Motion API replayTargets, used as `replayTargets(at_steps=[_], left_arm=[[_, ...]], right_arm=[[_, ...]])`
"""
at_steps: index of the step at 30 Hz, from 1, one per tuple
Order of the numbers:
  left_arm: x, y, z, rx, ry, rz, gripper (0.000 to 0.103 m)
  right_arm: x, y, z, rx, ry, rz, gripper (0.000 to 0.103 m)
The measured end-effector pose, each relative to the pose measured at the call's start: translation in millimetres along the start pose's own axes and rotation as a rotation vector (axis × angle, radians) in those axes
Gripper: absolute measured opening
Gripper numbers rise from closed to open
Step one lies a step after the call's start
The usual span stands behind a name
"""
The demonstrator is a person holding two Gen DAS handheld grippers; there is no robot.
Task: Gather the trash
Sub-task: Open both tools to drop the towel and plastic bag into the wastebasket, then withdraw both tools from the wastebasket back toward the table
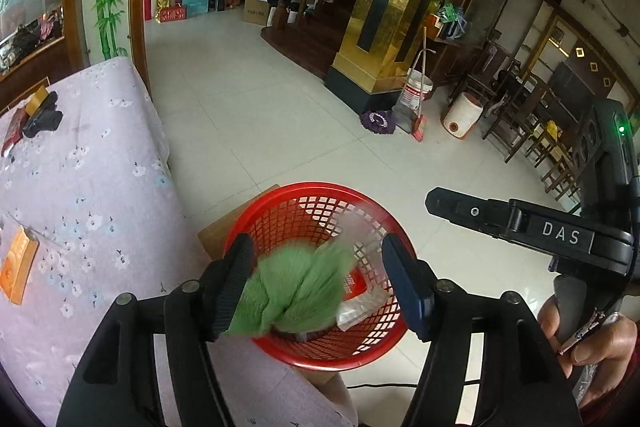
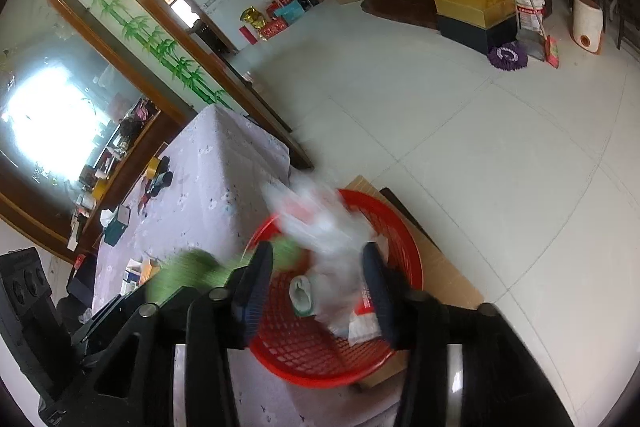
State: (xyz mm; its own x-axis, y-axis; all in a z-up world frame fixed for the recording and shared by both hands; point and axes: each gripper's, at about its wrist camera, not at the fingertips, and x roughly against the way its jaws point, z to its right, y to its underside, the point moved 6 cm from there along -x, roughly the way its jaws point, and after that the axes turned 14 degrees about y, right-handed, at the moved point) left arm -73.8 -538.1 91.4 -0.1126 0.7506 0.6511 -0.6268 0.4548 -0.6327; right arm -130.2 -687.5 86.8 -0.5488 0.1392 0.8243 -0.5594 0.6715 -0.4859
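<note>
Both grippers parted above red basket.
Left gripper releasing blurred green cloth; right gripper letting go of clear plastic wrapper.

Green wrapper motion-smeared between your left gripper fingers; contact with pads unclear. Clear plastic bag blurred over red basket; print unreadable. Basket floor partly hidden by trash. Your right hand cut by frame edge. Orange packet lettering too small.
</note>
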Motion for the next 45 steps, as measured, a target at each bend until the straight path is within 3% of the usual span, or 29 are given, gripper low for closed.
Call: replayTargets(at_steps=[7, 22, 24, 45], left_arm=[[22.0, 6.1, -10.0, 0.013, -0.041, 0.022, 0.067], [89.0, 38.1, -57.7, 0.121, -0.112, 0.071, 0.068], [100.4, 44.4, -63.3, 0.138, -0.12, 0.082, 0.068], [225.5, 115.2, -149.6, 0.319, -0.232, 0.199, 0.068]], right_arm=[[7.0, 0.3, -7.1, 0.017, -0.01, 0.013, 0.052], [10.5, 37.3, -74.6, 0.133, -0.083, -0.039, 0.056], [13.5, 44.0, -84.2, 0.147, -0.085, -0.039, 0.062], [22.1, 136.3, -193.1, 0.336, -0.136, -0.142, 0.065]])
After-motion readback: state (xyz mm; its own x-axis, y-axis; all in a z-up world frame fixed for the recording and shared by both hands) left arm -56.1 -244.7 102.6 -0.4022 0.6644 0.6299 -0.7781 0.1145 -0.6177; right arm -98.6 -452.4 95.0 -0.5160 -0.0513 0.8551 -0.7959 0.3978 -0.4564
